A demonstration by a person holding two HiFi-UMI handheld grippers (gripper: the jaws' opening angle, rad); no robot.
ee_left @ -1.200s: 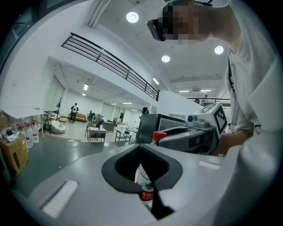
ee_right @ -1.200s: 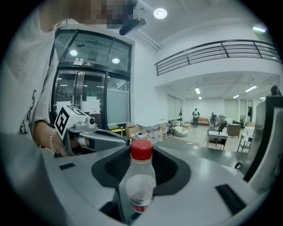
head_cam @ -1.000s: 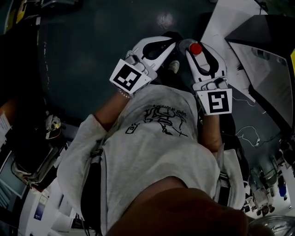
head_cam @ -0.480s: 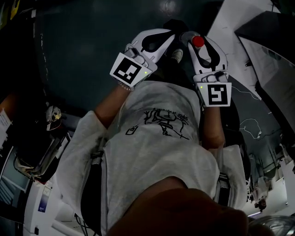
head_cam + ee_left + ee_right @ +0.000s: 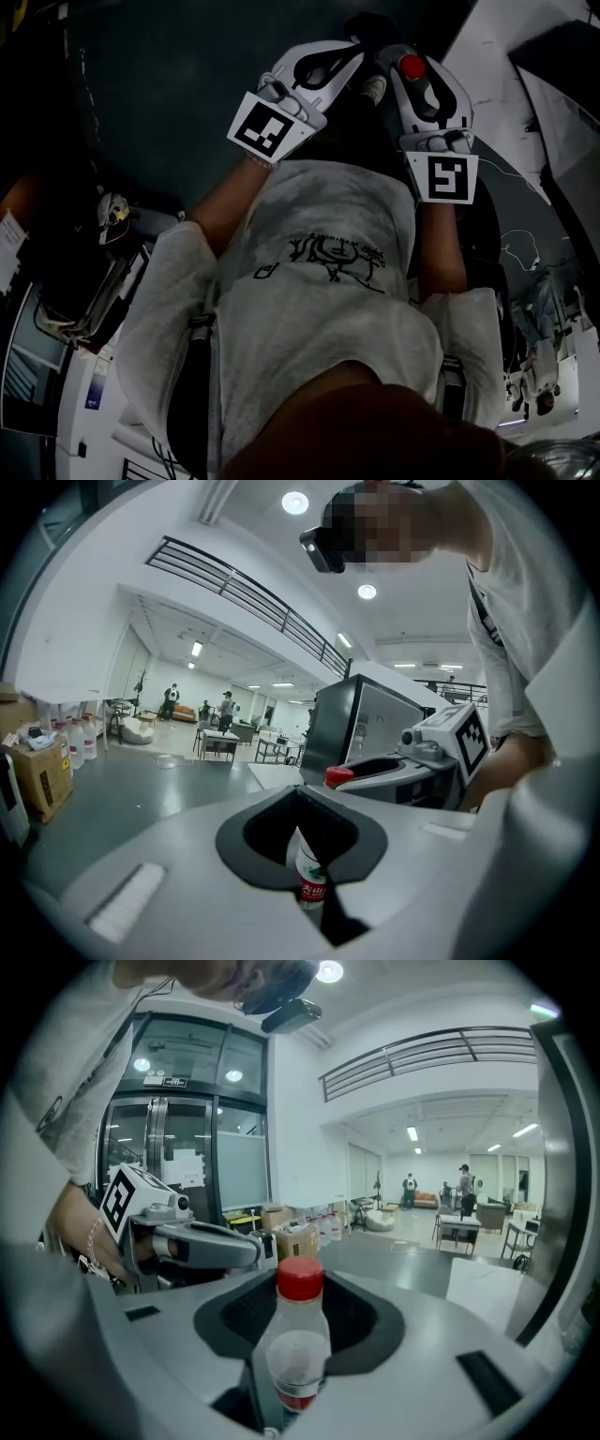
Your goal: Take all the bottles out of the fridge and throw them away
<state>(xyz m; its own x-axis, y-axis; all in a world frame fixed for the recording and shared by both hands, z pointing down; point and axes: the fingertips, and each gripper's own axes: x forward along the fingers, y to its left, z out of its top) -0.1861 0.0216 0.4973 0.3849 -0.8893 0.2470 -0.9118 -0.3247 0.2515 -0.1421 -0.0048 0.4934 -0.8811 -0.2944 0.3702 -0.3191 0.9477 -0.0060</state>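
Honestly, left claw and right claw each clamp a bottle that looks light, slick and squashy, so body grip seems safest.

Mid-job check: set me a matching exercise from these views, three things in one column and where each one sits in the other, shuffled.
Things:
1. red-capped bottle
2. bottle with red and green label
3. cardboard box

Places:
A. on the floor
B. between the jaws of the left gripper
C. between the jaws of the right gripper

Pairs: 1-C, 2-B, 3-A
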